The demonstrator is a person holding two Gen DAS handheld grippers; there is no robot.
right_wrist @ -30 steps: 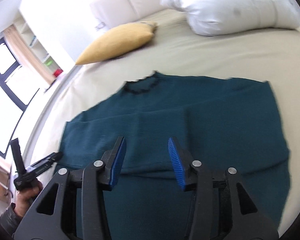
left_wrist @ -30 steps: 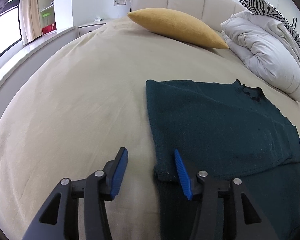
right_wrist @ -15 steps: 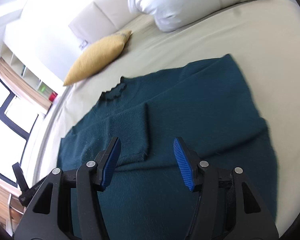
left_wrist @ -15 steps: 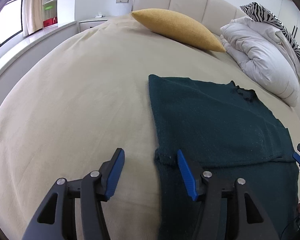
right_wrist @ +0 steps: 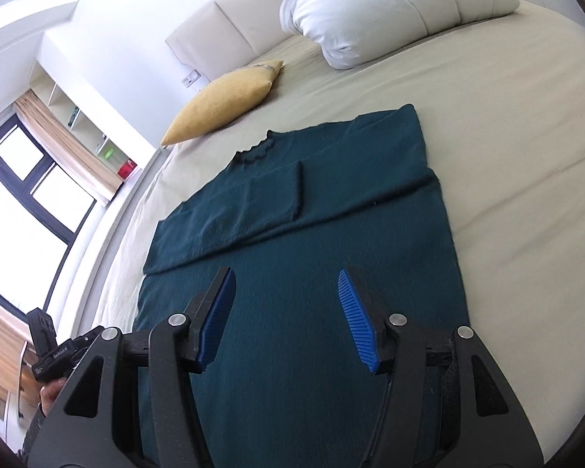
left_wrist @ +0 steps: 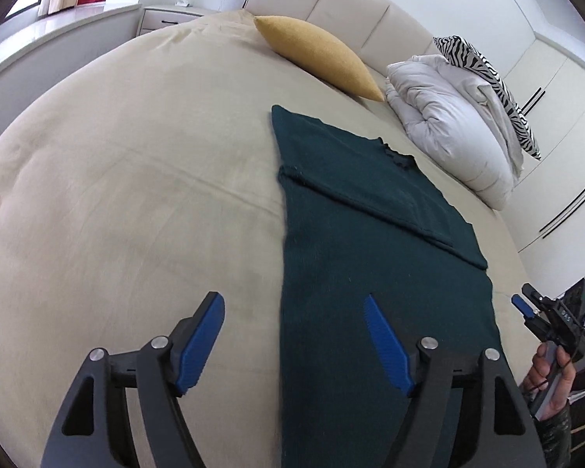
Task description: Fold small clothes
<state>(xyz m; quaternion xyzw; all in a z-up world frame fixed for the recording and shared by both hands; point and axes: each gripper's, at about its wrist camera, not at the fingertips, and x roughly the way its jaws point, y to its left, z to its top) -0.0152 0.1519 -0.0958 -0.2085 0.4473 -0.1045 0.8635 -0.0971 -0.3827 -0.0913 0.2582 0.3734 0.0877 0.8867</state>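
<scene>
A dark teal sweater [left_wrist: 374, 273] lay flat on the beige bed [left_wrist: 128, 179], its ruffled neckline toward the headboard [left_wrist: 355, 11] and both sleeves folded in across the chest, so that the garment formed a long narrow rectangle. Beyond it, a mustard-yellow pillow [left_wrist: 319, 58] rested near the headboard, and a bunched white duvet [left_wrist: 452, 124] sat beside it with a zebra-striped cushion [left_wrist: 487, 82] on top. The left gripper [left_wrist: 294, 335] hung above the sweater's lower left edge, one blue pad over bare bedding and the other over the knit; its jaws had just been opening and stood released, wide apart, with nothing clasped between them. The right gripper [right_wrist: 286, 312] hovered over the lower body of the sweater, its jaws likewise parted and grasping nothing, the teal fabric showing through the gap below without being pinched. In the left wrist view, the right gripper appeared at the far right edge, held in a hand [left_wrist: 550, 374] with a dark sleeve. In the right wrist view, the other hand [right_wrist: 50, 394] showed at the lower left, in front of a large window [right_wrist: 23, 210] with tan curtains [right_wrist: 70, 144].
</scene>
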